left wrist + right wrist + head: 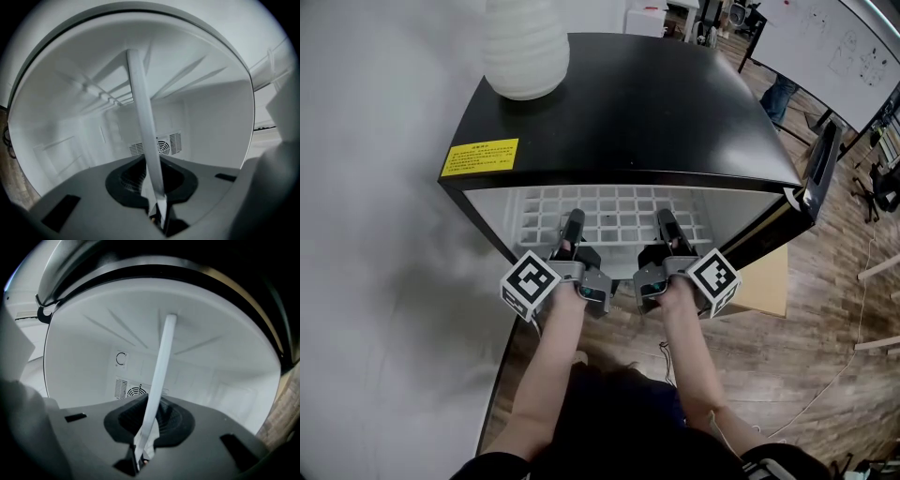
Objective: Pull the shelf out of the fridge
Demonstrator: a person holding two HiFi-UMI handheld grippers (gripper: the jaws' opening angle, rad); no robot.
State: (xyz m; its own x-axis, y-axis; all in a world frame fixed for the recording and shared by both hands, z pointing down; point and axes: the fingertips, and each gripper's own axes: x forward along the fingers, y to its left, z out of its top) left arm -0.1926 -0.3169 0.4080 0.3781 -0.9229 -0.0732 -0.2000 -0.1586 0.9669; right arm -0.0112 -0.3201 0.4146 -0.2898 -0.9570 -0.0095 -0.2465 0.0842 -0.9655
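The black-topped fridge (656,103) stood open on the wooden floor (825,309), which filled the head view from 3 to 5 o'clock. Its door (821,161) was swung out at 3 o'clock. The white grid shelf (619,217) lay level inside the open compartment, just under the fridge's top, with its front edge at 6 o'clock toward the person. A white ribbed jug (525,47) stood upright on the fridge's top at 11 o'clock.

The left gripper (572,228) reached into the opening at the shelf's 7 o'clock. In the left gripper view its jaws were pinched on the shelf's front edge (143,122). The right gripper (667,228) reached in beside it at 5 o'clock. The right gripper view showed its jaws likewise clamped on that edge (161,362).

A yellow label (479,157) lay on the fridge's top at 9 o'clock, and its print could not be read. A round fan vent (162,146) sat in the rear wall.
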